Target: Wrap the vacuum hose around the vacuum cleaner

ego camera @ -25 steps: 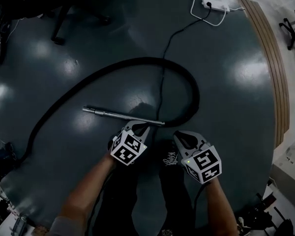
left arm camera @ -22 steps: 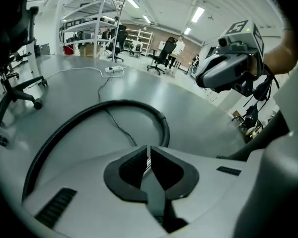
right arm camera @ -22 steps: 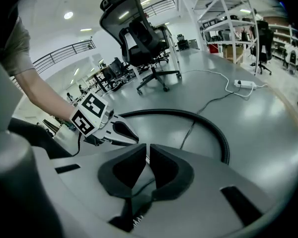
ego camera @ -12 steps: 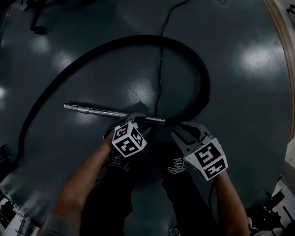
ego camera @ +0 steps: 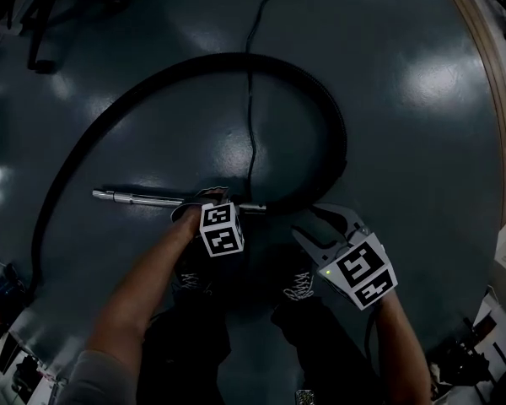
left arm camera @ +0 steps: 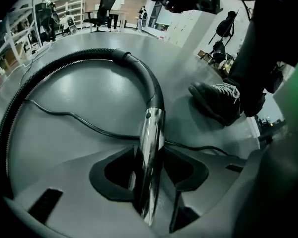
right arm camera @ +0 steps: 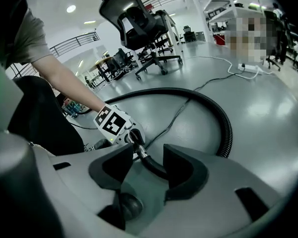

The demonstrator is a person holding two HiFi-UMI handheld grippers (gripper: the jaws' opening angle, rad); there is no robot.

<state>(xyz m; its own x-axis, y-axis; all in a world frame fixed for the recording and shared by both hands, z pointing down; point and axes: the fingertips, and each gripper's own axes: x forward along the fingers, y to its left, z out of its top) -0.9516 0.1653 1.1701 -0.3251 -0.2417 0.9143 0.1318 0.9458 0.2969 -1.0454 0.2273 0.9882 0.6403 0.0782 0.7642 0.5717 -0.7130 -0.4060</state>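
Step in hand, as judged: pickup of the free end of the hose (ego camera: 219, 59), before any wrapping is begun. The hose is laid in a wide loop on the floor (ego camera: 405, 142). Its end is joined to a metal tube (ego camera: 139, 198) lying flat just ahead of the person's shoes (ego camera: 299, 285). A power cord (ego camera: 251, 133) is crossed over the loop. The vacuum cleaner itself is not made out in any view.

The left gripper (ego camera: 207, 201) is set down over the metal tube. Its fingers (left arm camera: 114, 170) have just been opening and are held apart, with the tube running between them close to both pads, not clamped.

The right gripper (ego camera: 318, 224) is held just beside, over the hose's black cuff (right arm camera: 151, 165). Its fingers (right arm camera: 184, 170) have also just been opening and are apart, with the cuff seen between them and untouched.

Next move, as judged: both pairs of fingers are to be closed, the left on the tube and the right on the cuff. The end is then to be lifted and carried to the vacuum cleaner, and the cord should be kept from being dragged along.
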